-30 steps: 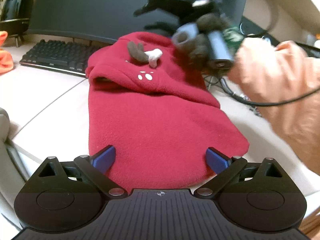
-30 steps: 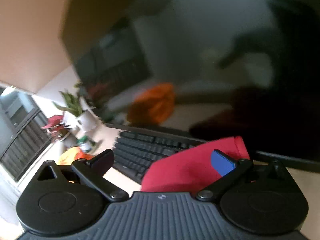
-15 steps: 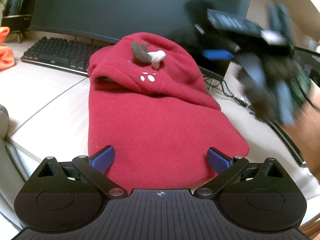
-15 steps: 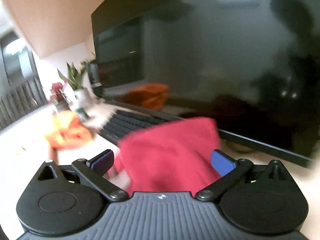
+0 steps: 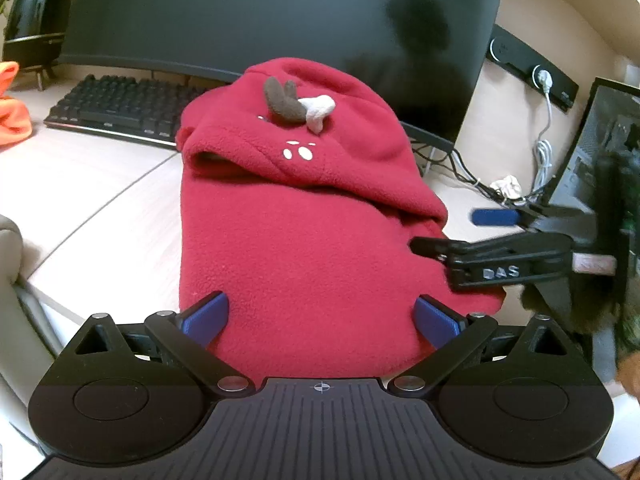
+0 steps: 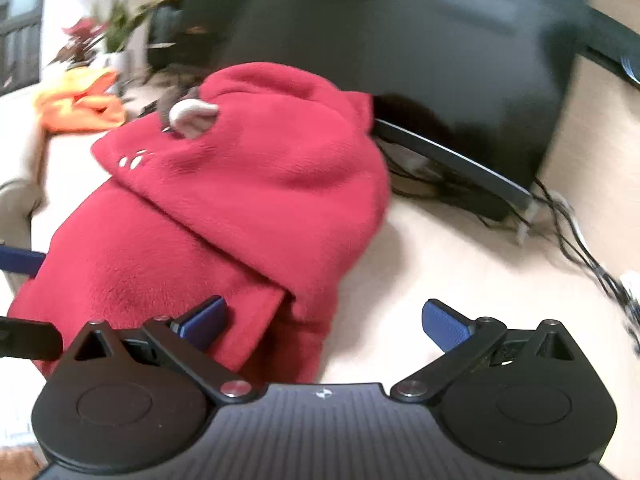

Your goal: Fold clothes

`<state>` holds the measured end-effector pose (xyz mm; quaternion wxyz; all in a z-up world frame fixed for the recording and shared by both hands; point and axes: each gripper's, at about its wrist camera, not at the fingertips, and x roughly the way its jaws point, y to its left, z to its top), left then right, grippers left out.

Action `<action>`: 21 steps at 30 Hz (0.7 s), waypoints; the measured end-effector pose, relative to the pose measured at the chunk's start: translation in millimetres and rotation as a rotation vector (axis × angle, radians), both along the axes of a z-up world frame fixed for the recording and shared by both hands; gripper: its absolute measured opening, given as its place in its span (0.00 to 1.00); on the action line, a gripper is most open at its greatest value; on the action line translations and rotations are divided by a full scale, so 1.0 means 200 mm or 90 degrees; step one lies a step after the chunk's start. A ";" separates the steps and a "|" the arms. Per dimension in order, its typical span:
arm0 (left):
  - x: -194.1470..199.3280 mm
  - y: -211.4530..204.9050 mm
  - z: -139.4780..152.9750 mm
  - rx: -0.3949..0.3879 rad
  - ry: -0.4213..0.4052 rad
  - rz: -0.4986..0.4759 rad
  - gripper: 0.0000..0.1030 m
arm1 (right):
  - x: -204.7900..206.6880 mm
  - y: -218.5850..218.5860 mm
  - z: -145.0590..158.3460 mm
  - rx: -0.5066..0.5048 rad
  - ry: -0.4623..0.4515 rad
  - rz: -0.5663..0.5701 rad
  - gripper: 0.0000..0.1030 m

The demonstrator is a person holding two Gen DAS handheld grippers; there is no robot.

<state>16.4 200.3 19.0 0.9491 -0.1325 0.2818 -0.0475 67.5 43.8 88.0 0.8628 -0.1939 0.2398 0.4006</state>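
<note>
A red fleece hooded garment [image 5: 296, 232] lies on the pale desk [image 5: 108, 208], its hood with a brown and white antler [image 5: 298, 106] folded down toward the monitor. My left gripper [image 5: 320, 316] is open over the garment's near hem, holding nothing. My right gripper [image 6: 324, 320] is open and empty at the garment's right edge; in the left wrist view it reaches in from the right [image 5: 452, 232]. The garment also shows in the right wrist view [image 6: 224, 208].
A large dark monitor [image 5: 280, 12] stands right behind the garment, with a black keyboard [image 5: 116, 108] at back left. Orange cloth [image 5: 12, 108] lies at far left. Cables [image 5: 472, 176] and a second screen [image 5: 600, 152] sit at right.
My right gripper has swung from high behind the hood down to the garment's right edge, still open. My left gripper has stayed put at the hem.
</note>
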 end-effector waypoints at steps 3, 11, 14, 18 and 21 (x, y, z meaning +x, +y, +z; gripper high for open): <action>-0.01 0.00 -0.01 0.005 -0.007 0.004 0.98 | -0.04 -0.07 -0.02 0.049 0.012 -0.032 1.00; -0.02 -0.04 -0.03 0.052 -0.025 0.001 0.99 | -0.14 -0.20 -0.01 0.059 -0.031 -0.047 1.00; 0.01 -0.06 -0.04 0.075 -0.025 -0.002 1.00 | -0.13 -0.18 -0.07 0.022 -0.050 -0.053 1.00; 0.04 -0.08 -0.06 0.096 -0.023 0.013 1.00 | -0.03 -0.11 -0.10 -0.042 -0.032 -0.091 1.00; 0.00 -0.07 -0.04 0.088 -0.034 0.038 1.00 | 0.01 -0.17 -0.07 -0.009 -0.002 -0.091 1.00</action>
